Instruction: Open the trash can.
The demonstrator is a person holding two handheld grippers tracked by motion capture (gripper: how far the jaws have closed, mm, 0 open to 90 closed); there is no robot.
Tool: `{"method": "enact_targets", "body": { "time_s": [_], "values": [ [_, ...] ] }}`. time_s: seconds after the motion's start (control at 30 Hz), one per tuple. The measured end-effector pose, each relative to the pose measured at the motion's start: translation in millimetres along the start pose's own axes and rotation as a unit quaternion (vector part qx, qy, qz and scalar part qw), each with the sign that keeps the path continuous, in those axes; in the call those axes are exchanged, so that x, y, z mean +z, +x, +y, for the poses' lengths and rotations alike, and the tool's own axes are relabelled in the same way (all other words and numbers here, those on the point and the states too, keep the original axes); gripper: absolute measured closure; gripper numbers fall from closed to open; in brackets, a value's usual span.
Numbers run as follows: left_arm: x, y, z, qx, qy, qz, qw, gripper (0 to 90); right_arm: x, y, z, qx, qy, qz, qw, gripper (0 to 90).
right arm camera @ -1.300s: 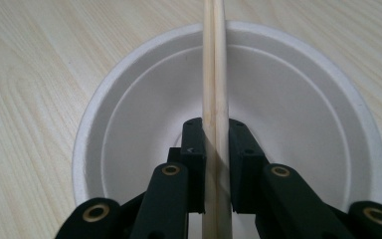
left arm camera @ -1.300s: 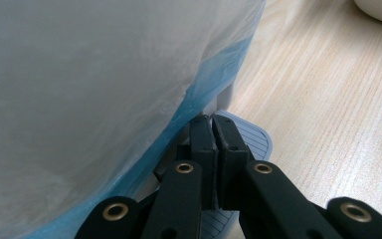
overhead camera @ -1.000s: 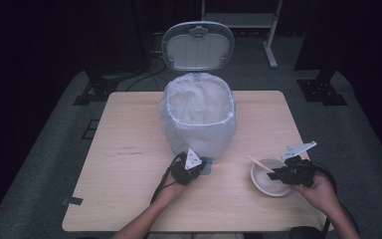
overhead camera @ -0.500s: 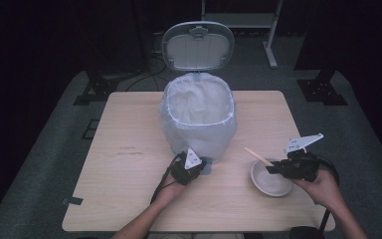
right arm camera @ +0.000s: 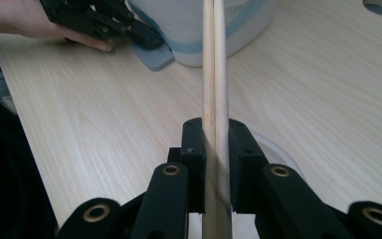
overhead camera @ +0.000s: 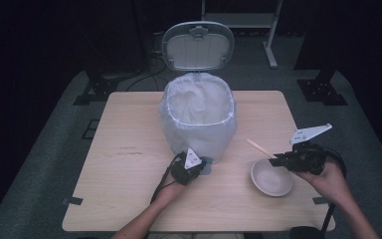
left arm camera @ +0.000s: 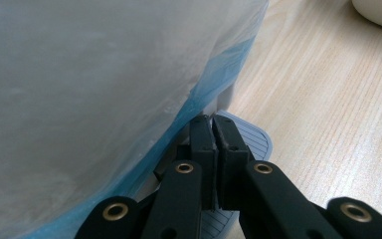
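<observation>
A white pedal bin (overhead camera: pixel 199 117) lined with a pale plastic bag stands mid-table, its lid (overhead camera: pixel 198 46) raised behind it. My left gripper (overhead camera: pixel 199 167) (left arm camera: pixel 213 122) is shut, its tips resting on the bin's grey foot pedal (left arm camera: pixel 251 137) against the bag. My right gripper (overhead camera: pixel 273 161) (right arm camera: pixel 214 127) is shut on a pair of wooden chopsticks (overhead camera: pixel 259 148) (right arm camera: pixel 214 59), which point toward the bin. It hovers over the far rim of a white bowl (overhead camera: pixel 271 177) at the front right. The left gripper (right arm camera: pixel 144 35) also appears in the right gripper view, on the pedal.
The light wooden table (overhead camera: pixel 129 149) has bare room left of the bin and along the front edge. Dark floor, black stand feet (overhead camera: pixel 321 89) and cables surround the table. The bowl's rim (left arm camera: pixel 378 10) shows at the top right of the left gripper view.
My right gripper has risen and drifted right with the chopsticks, lifting their ends off the bowl. The left gripper has stayed on the pedal.
</observation>
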State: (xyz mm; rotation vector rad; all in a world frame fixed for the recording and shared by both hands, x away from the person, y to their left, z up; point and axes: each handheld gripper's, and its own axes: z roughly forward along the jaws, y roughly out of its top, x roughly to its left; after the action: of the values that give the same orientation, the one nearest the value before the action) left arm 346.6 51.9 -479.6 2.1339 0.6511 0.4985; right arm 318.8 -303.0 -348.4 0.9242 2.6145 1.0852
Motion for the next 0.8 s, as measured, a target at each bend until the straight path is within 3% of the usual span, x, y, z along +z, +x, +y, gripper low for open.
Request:
{"method": "enact_targets", "body": {
  "time_s": [0.8],
  "values": [
    [0.8,1.0,-0.2,-0.012,-0.006,-0.006,0.9999,88.7,-37.5,8.1,52.3,-0.028,-0.021,-0.003,0.9994,79.3]
  ]
}}
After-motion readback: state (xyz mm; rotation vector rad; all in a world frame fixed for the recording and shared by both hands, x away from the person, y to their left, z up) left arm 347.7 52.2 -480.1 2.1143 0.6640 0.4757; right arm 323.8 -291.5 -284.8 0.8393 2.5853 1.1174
